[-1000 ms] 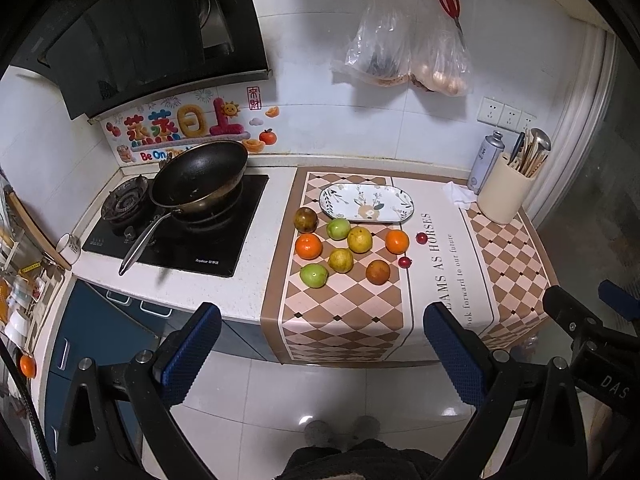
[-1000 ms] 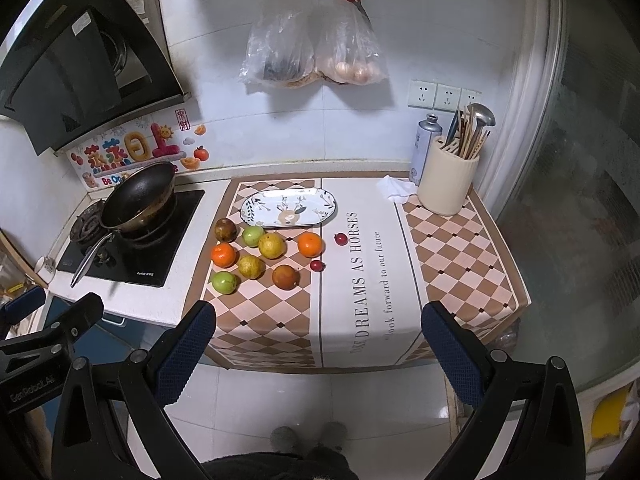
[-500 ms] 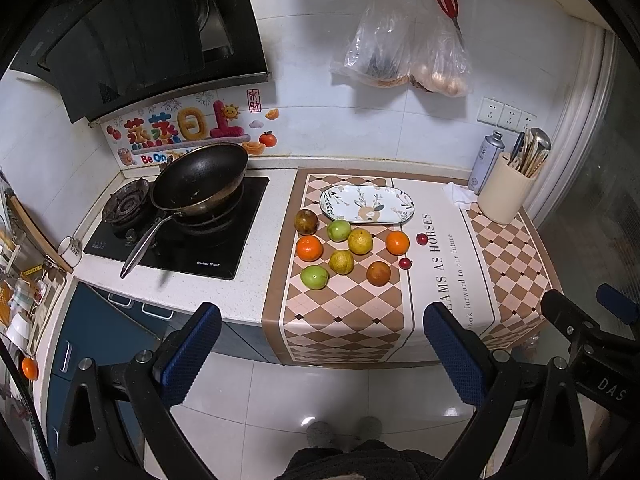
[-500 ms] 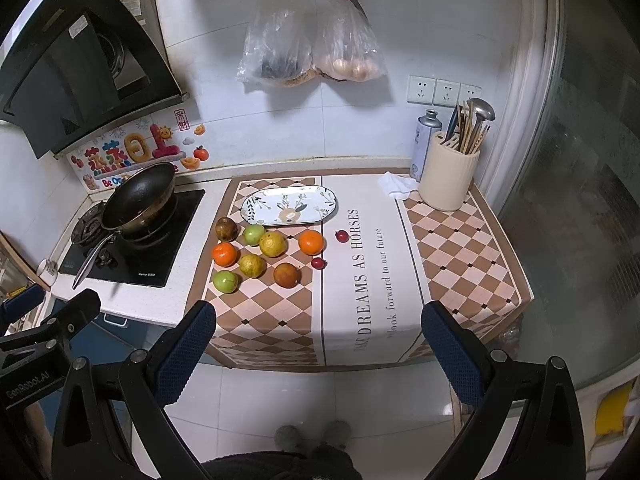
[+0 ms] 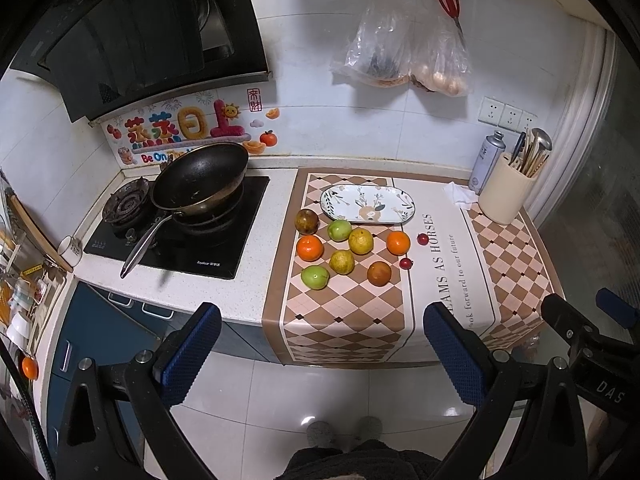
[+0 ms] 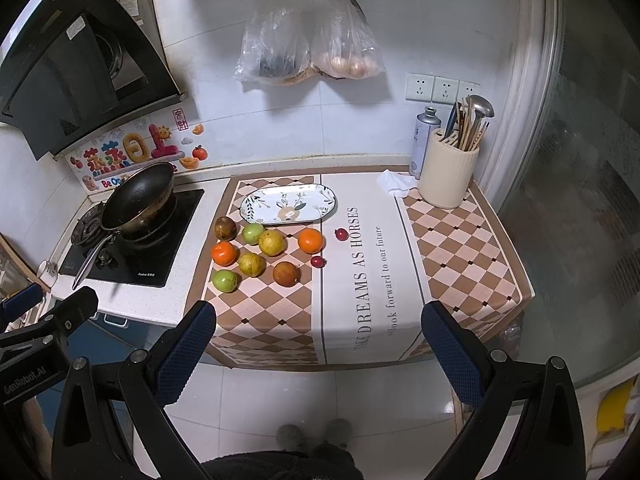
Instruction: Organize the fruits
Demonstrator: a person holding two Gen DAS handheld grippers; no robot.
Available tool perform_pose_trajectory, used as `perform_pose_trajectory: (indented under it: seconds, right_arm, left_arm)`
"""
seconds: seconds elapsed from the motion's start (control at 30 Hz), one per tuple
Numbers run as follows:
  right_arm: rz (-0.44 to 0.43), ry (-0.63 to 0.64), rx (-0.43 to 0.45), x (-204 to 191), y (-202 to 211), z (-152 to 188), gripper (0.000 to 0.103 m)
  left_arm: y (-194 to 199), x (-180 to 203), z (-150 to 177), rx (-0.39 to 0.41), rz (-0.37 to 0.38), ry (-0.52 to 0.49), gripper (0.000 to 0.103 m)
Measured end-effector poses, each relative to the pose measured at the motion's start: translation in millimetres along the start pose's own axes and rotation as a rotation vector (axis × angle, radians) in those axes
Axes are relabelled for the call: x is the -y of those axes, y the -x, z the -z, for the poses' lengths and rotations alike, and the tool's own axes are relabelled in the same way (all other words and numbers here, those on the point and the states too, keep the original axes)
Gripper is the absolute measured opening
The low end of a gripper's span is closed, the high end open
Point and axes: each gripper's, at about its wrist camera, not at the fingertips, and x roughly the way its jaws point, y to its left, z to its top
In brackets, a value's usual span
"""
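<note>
Both tongs, left gripper (image 5: 322, 354) and right gripper (image 6: 318, 350), spread wide, gripping nothing; fruits (image 5: 352, 250) grouped near patterned plate (image 5: 367, 209), wok (image 5: 200, 178) far left.

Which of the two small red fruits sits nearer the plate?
The back red fruit, right of the right-hand orange, sits nearer the plate. The other red fruit lies closer to the counter edge.

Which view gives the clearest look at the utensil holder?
The right wrist view: the utensil holder sits nearer the centre, its ribbed wall and ladle distinct. In the left wrist view it sits nearer the edge, more distorted.
</note>
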Motion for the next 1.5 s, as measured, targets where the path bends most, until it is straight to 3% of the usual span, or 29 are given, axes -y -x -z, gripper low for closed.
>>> perform_pose_trajectory:
  seconds: [0.47,0.63,0.77,0.9,1.13,1.3,1.5]
  right_arm:
    - [0.013,-0.034,-0.005,-0.5,-10.5,2.8,0.103]
    - [0.02,-0.078,0.03,-9.7,-24.3,0.9,0.103]
    - [-0.005,-0.125,0.009,-14.0,-59.8,-5.8,0.103]
    - [-0.071,-0.16,-0.081,-18.1,-118.9,-14.0,0.103]
    - [-0.162,-0.149,-0.285,-28.4,-264.4,-32.2,0.103]
    - [-0.223,-0.095,-0.411,-34.3,-362.5,-50.2,0.102]
    - [-0.289,-0.031,-0.514,-41.9,-447.2,-77.3,0.098]
  left_arm:
    - [-13.5,-10.7,-8.7,0.009,0.011,-0.014,0.103]
    - [-37.9,-36.6,-21.9,0.082,-0.052,0.006,0.103]
    - [-76.0,-56.1,-33.3,0.083,-0.134,0.023,0.103]
    - [-126.6,-70.3,-40.6,0.011,-0.143,0.037,0.103]
    - [-254.0,-68.6,-36.4,-0.24,-0.159,0.009,0.103]
    - [-354.3,-49.0,-21.9,-0.496,-0.076,0.021,0.095]
    - [-424.0,-26.3,-13.0,-0.669,-0.012,0.045,0.094]
